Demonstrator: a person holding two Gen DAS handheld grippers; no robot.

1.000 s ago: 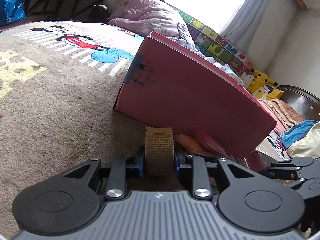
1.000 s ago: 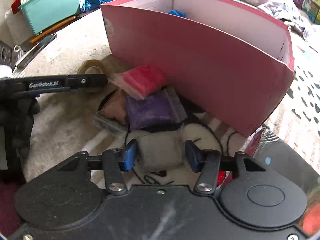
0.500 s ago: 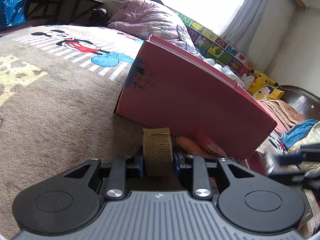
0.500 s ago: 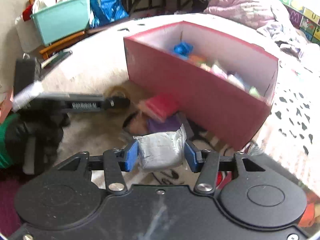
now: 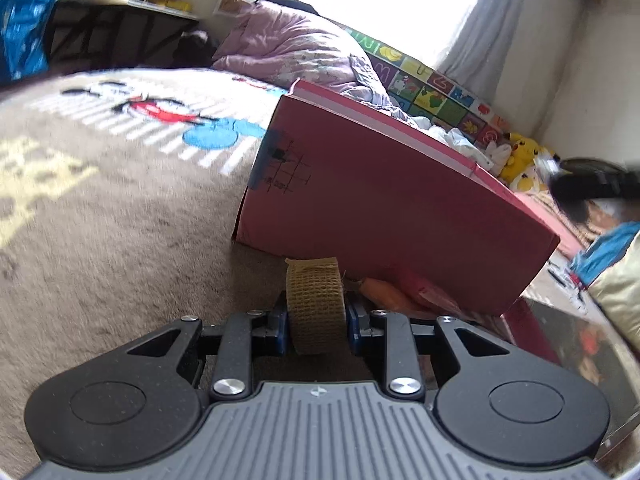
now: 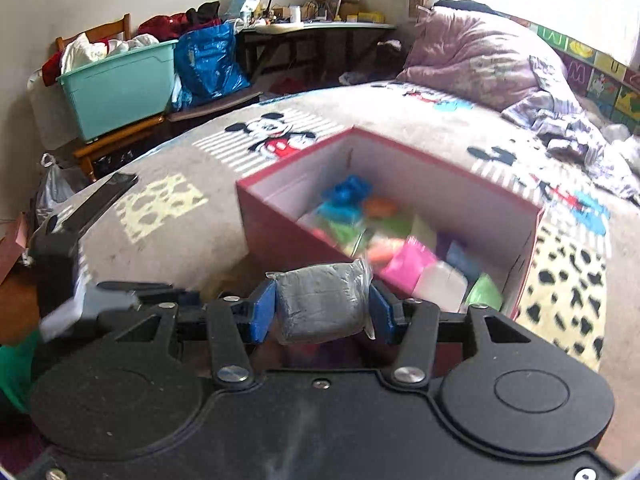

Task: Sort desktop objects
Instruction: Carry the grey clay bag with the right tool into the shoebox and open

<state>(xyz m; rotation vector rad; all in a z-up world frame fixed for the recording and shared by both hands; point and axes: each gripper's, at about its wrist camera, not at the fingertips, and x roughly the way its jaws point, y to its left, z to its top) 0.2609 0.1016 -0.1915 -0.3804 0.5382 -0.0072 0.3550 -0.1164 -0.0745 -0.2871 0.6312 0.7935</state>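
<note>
My left gripper (image 5: 315, 320) is shut on a tan bandage roll (image 5: 315, 304), held low just in front of the red box (image 5: 384, 200). An orange packet (image 5: 384, 294) lies on the carpet against the box's base. My right gripper (image 6: 322, 312) is shut on a grey clay packet (image 6: 322, 306), held above the near wall of the open red box (image 6: 288, 236). The box holds several coloured clay packets (image 6: 404, 258). The left gripper shows blurred at the left of the right wrist view (image 6: 80, 300).
A Mickey Mouse carpet (image 6: 276, 136) covers the floor. A teal bin (image 6: 120, 88) and a blue bag (image 6: 208, 60) stand at the back left. A bed with a purple quilt (image 6: 480, 56) lies behind the box. A Pikachu plush (image 5: 520, 156) sits by the wall.
My right gripper closed on the grey packet, lifted it and carried it up over the box's near wall. My left gripper rose slightly with the bandage roll.
</note>
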